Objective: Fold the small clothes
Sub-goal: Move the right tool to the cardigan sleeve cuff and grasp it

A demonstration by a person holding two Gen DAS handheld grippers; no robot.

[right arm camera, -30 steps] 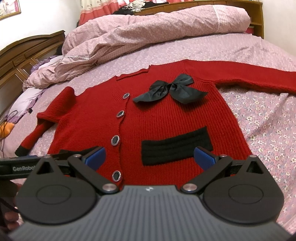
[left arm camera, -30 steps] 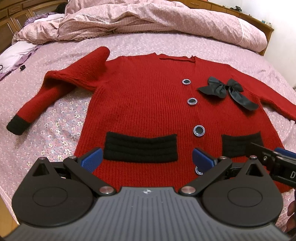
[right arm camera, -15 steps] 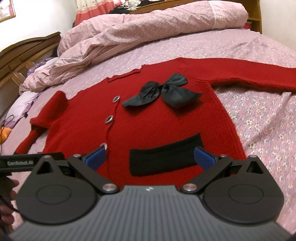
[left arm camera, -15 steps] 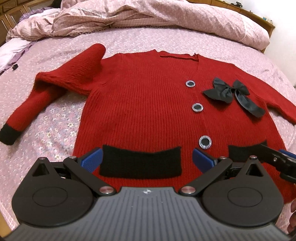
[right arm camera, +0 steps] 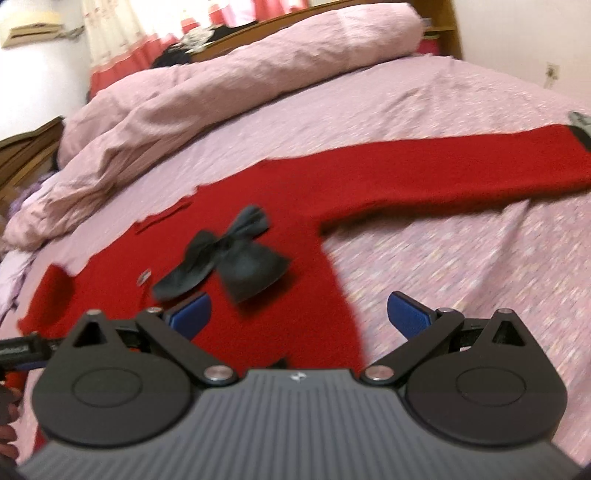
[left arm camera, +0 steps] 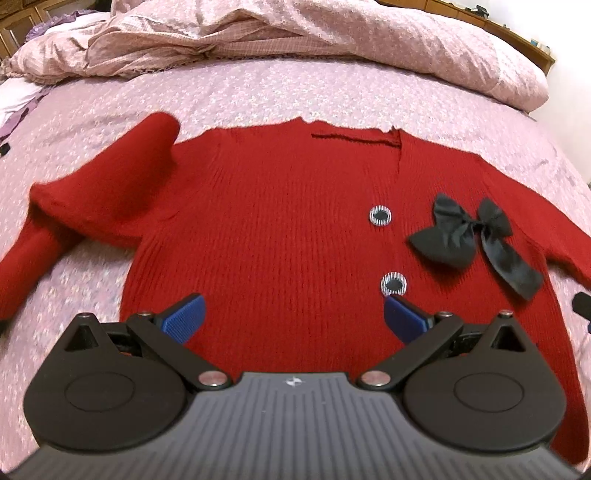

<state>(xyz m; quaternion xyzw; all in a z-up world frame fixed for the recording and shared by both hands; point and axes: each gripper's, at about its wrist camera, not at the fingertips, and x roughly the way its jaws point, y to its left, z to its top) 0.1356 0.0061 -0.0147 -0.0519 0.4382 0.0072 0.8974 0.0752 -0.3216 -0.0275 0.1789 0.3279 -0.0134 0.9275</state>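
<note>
A small red knit cardigan (left arm camera: 280,229) lies front-up on the bed, with round silver-rimmed buttons (left arm camera: 380,215) and a black bow (left arm camera: 469,236) on its chest. Its left sleeve (left arm camera: 74,206) is bent over on itself. In the right wrist view the other sleeve (right arm camera: 461,177) stretches straight out to the right. My left gripper (left arm camera: 293,317) hangs open over the cardigan's lower body, nothing between its blue pads. My right gripper (right arm camera: 301,314) is open above the cardigan's right side edge, near the bow (right arm camera: 229,262), holding nothing.
A pink floral bedsheet (left arm camera: 258,88) covers the bed. A bunched pink duvet (left arm camera: 295,33) lies along the far side, seen as duvet (right arm camera: 221,92) in the right wrist view. A wooden headboard (right arm camera: 33,155) stands at the left. The other gripper's body (right arm camera: 22,350) shows at the left edge.
Both grippers have moved forward over the cardigan, so the black pockets have passed out of sight below them. The right gripper has also swung right toward the outstretched sleeve. Both stay open.
</note>
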